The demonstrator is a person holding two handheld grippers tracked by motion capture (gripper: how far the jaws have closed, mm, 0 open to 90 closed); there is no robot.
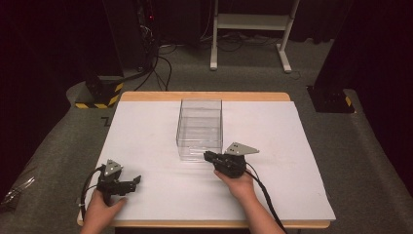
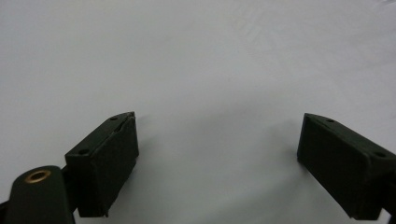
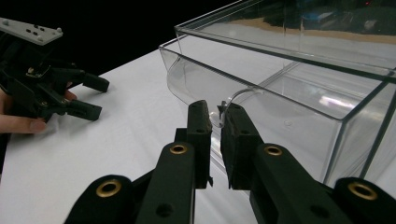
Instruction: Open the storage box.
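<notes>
Right gripper (image 3: 216, 122) is pinching the handle (image 3: 229, 101) on the clear box (image 1: 199, 127) mid-table (near side). Left gripper (image 1: 127, 184) sits spread wide on the white sheet (image 1: 156, 126), well apart.

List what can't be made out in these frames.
- Clear box: any contents, high view; glare and see-through walls.
- Box handle: whether the right hand-held gripper pinches it, right gripper view; jaws nearly closed around it, contact hidden.
- Left hand-held gripper: body cut off by bottom edge, left gripper view; jaws wide apart over the white tabletop.
</notes>
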